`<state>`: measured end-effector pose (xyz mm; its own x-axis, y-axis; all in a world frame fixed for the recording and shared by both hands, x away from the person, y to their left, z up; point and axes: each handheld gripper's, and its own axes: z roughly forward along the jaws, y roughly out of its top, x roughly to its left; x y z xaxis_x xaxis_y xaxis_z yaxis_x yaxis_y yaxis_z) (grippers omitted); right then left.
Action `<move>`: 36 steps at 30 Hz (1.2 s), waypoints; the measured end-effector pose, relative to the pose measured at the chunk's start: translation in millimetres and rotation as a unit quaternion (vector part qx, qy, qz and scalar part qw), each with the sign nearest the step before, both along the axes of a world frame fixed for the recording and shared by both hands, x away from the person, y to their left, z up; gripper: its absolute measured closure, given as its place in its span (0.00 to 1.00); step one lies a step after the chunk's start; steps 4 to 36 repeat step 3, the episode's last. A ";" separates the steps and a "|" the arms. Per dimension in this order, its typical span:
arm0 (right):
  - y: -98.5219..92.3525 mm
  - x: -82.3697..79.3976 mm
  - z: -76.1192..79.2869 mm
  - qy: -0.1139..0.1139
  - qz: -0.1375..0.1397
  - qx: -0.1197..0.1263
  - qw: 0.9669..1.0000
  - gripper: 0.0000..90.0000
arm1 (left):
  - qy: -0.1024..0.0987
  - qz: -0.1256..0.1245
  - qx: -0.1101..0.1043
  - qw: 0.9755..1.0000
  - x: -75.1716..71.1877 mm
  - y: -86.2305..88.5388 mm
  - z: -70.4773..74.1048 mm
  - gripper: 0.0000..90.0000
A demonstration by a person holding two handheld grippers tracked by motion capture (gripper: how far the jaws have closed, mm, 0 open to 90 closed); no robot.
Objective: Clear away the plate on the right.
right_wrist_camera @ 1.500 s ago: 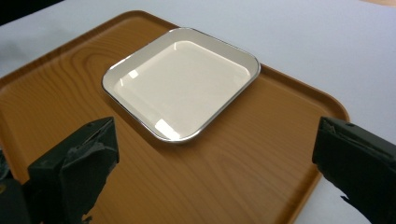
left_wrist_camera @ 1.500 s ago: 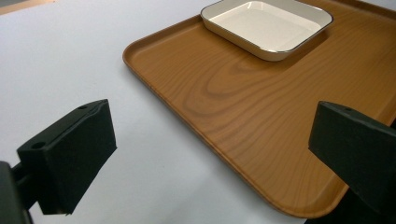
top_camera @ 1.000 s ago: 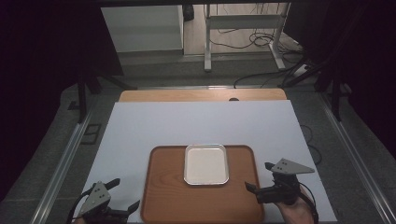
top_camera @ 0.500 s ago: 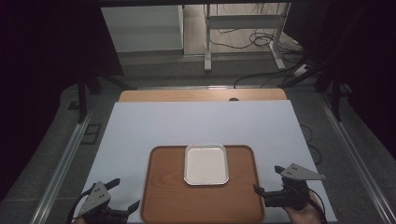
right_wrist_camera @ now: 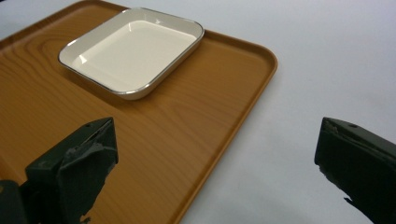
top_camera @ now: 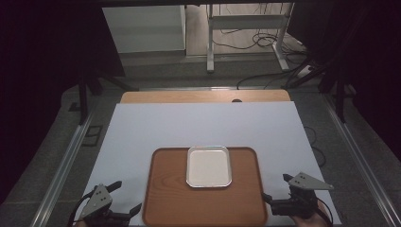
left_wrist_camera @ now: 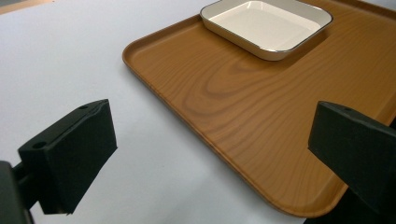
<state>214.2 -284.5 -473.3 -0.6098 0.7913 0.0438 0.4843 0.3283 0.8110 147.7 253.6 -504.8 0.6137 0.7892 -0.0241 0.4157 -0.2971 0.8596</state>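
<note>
Both tongs are open and hold nothing. Left tongs (top_camera: pixel 125 195) hover low at the near left corner of the desk, just beside the left edge of the brown wooden rectangular tray (top_camera: pixel 170 198). In the left gripper view the two black jaws stand wide apart, one over the white sheet and the other over the near corner of the tray (left_wrist_camera: pixel 233 116). Right tongs (top_camera: pixel 277 188) sit at the near right side, close to the right edge of the tray. In the right gripper view one jaw is above the wood of the tray (right_wrist_camera: pixel 154 154) and the other jaw is above the white sheet (right_wrist_camera: pixel 303 74), so the rounded tray edge runs between them.

On the far half of the tray lies the white rectangular enamel dish with a thin metal rim (top_camera: pixel 209 166). It touches or almost touches the far edge of the tray and it is empty. It is also seen in the left gripper view (left_wrist_camera: pixel 266 25) and the right gripper view (right_wrist_camera: pixel 133 49).

The white sheet (top_camera: pixel 198 125) covers most of the desk. Wide free room remains on it left, right and behind the tray. At the far end a strip of the light wooden desk (top_camera: pixel 203 96) shows.
</note>
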 end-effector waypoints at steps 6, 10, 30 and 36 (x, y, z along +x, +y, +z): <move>0.5 0.5 -0.2 -0.003 0.001 -0.006 1.000 0.00 | 0.001 0.001 0.000 1.000 0.4 0.0 0.1 0.01; 0.5 0.5 -0.2 -0.003 0.001 -0.006 1.000 0.00 | 0.001 0.001 0.000 1.000 0.4 0.0 0.1 0.01; 0.5 0.5 -0.2 -0.003 0.001 -0.006 1.000 0.00 | 0.001 0.001 0.000 1.000 0.4 0.0 0.1 0.01; 0.5 0.5 -0.2 -0.003 0.001 -0.006 1.000 0.00 | 0.001 0.001 0.000 1.000 0.4 0.0 0.1 0.01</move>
